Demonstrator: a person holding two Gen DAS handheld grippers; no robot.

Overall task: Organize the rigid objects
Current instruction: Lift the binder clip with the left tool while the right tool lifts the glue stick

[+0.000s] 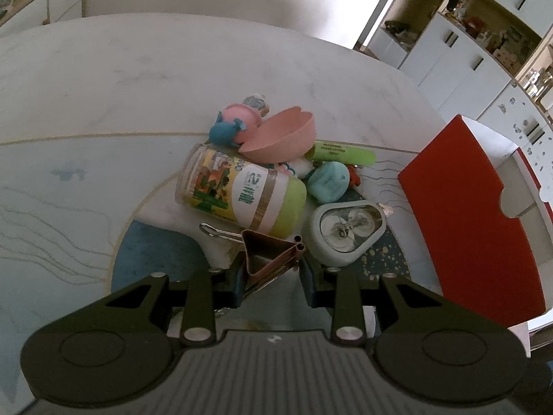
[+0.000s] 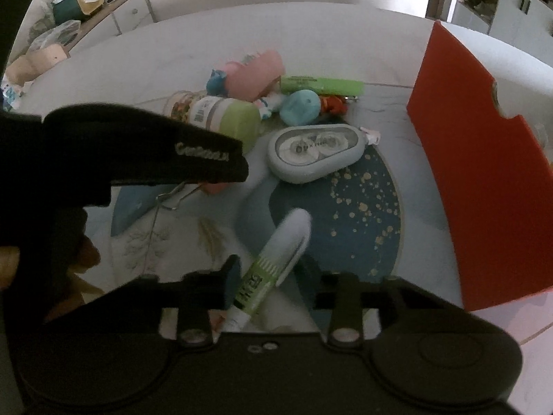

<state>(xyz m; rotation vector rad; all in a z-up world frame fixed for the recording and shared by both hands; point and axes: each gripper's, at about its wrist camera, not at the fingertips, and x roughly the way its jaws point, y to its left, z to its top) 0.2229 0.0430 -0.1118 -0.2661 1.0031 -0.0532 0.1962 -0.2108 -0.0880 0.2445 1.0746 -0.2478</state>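
left tongs: clamped on a binder clip, held over the desk
right tongs: hold a pen, its long axis running up and right
box: to the right, nearer the right tongs

Dim, fisheye-warped views; right wrist blurred.

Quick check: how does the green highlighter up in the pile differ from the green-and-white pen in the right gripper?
The green highlighter lies flat on the table at the far edge of the pile; the green-and-white pen is tilted between the right gripper fingers. The highlighter is green all over; the pen has a white cap and a green patterned barrel. The highlighter touches no gripper; the pen does. Both are slim, stick-shaped writing tools.
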